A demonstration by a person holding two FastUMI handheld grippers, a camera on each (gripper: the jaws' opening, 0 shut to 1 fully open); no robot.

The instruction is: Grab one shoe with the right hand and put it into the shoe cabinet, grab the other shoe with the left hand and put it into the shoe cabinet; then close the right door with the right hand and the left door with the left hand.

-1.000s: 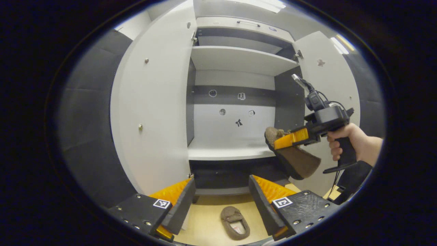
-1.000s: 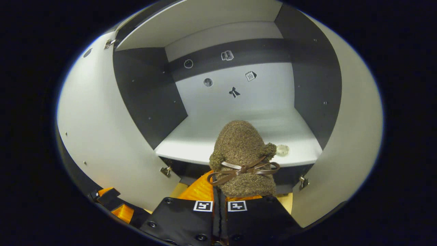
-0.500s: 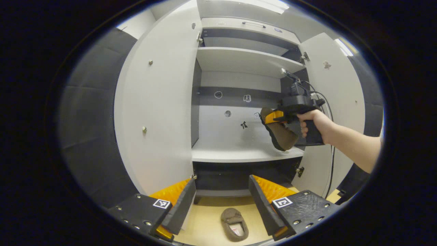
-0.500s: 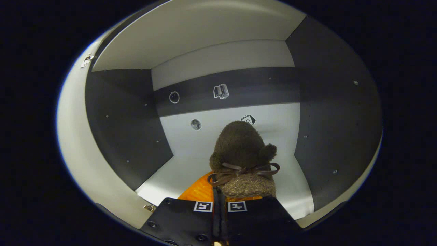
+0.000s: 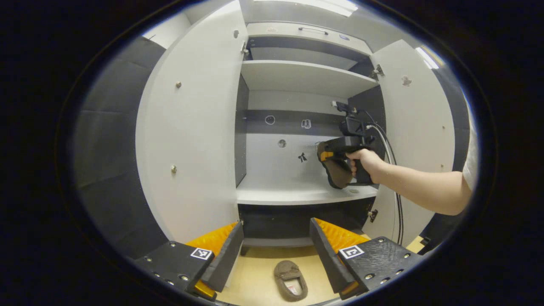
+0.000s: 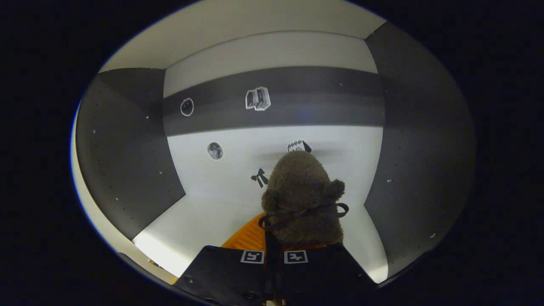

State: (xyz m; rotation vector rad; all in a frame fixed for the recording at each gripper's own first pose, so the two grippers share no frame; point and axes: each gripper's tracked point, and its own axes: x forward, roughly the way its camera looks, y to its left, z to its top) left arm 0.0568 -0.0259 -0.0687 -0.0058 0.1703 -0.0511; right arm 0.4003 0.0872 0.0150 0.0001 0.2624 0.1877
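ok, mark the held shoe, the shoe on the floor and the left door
held shoe (image 6: 302, 187), right gripper view, fuzzy toe.
floor shoe (image 5: 290, 274), left gripper view, upper.
left door (image 5: 193, 140), left gripper view, inner face.

The right gripper (image 6: 278, 250), fingers pressed together, extends at two o'clock from the left gripper (image 5: 276, 250), whose fingers gape wide.

Dark padded wall panels (image 5: 110, 127) flank the scene on the left, and another dark panel (image 5: 461, 140) shows at the far right. The floor (image 5: 263, 272) is pale, yellowish wood. A bright ceiling light strip (image 5: 327, 5) glows overhead, with a second lit strip (image 5: 427, 57) at upper right.
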